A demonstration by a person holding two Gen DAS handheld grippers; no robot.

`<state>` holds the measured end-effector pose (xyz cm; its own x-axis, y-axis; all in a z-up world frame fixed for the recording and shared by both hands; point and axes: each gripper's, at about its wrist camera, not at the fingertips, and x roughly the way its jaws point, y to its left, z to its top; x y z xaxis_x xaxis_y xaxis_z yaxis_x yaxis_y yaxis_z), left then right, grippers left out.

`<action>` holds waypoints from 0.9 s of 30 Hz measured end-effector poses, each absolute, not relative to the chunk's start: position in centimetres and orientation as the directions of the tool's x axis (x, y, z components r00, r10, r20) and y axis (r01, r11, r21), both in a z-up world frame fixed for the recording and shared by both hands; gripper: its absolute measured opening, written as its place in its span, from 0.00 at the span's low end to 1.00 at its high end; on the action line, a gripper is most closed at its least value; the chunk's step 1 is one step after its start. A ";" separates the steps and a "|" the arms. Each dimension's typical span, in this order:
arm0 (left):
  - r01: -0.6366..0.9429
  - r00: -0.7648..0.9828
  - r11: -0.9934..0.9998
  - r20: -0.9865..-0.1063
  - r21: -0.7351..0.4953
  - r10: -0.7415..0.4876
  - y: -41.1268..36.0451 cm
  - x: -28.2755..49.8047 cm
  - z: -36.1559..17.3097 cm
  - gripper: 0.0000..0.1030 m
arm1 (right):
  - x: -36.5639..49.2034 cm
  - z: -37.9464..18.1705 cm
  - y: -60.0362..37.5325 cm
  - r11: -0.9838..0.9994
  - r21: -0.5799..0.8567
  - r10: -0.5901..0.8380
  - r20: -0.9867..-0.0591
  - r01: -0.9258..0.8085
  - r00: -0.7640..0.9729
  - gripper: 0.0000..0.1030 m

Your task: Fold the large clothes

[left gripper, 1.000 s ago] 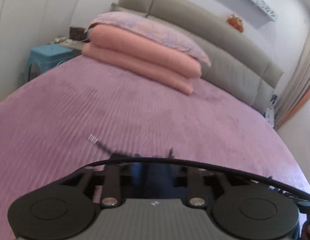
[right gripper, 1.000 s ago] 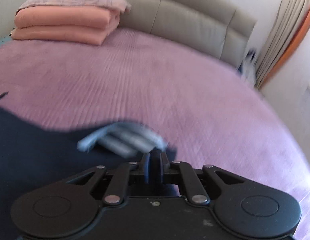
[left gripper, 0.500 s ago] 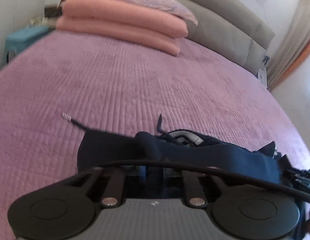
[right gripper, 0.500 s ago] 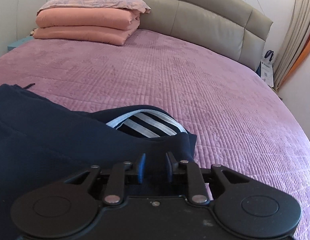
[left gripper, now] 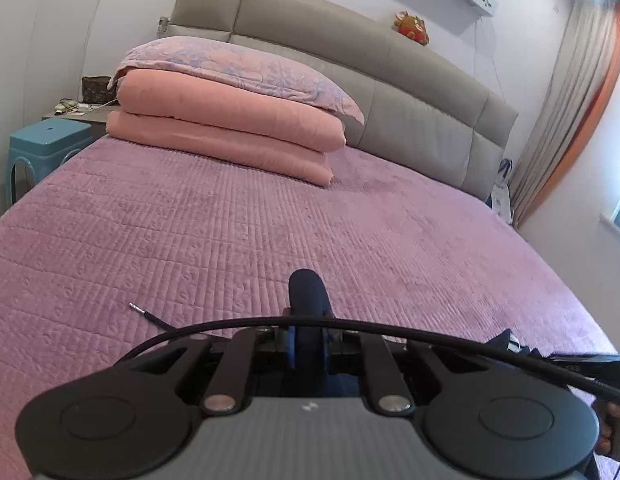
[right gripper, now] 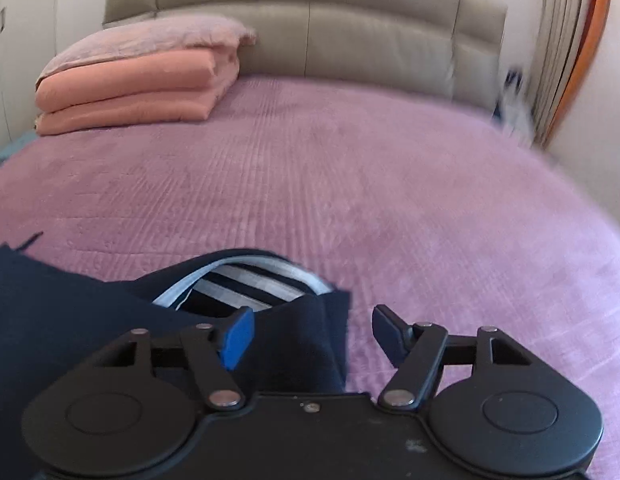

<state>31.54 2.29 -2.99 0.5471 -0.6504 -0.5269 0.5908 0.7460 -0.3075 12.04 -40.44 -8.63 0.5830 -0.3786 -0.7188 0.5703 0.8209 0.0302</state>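
Observation:
A dark navy garment (right gripper: 70, 320) with a grey and black striped lining (right gripper: 250, 284) lies on the purple bedspread (right gripper: 349, 184) near its front edge. My right gripper (right gripper: 310, 336) is open just above the garment's corner, with fabric between and under its fingers. In the left wrist view my left gripper (left gripper: 308, 332) is shut on a fold of the navy garment (left gripper: 308, 292), which sticks up between its fingers. A thin black drawstring (left gripper: 150, 314) trails onto the bedspread (left gripper: 270, 232) to the left.
Folded pink quilts (left gripper: 230, 132) topped with a lilac pillow (left gripper: 238, 64) sit at the head of the bed by the grey headboard (left gripper: 409, 92). A blue stool (left gripper: 46, 144) stands left of the bed. Curtains (left gripper: 569, 100) hang at the right.
My right gripper has opened and let go of the garment's corner. My left gripper has tilted up again, still pinching navy fabric; most of the garment has dropped out of its view.

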 end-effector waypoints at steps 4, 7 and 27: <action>0.577 0.553 0.760 -0.541 -0.300 -0.633 2.4 31.2 -3.5 0.13 | 13.0 -9.9 -41.5 0.825 0.099 -0.304 -0.752 0.557 0.585 0.57; 0.569 0.574 0.760 -0.511 -0.314 -0.640 2.9 30.9 -3.0 0.13 | 12.3 -8.8 -38.7 0.846 -0.045 -0.411 -0.690 0.531 0.596 0.08; 0.503 0.608 0.826 -0.576 -0.254 -0.547 4.0 31.6 -4.7 0.63 | 14.5 -8.8 -36.2 0.801 -0.137 -0.537 -0.594 0.583 0.599 0.07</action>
<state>31.58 3.96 -4.72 0.6076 -0.5473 -0.5756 0.5031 0.8260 -0.2544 14.49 -36.19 -8.80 0.5991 -0.5370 -0.5939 0.5825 0.8012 -0.1369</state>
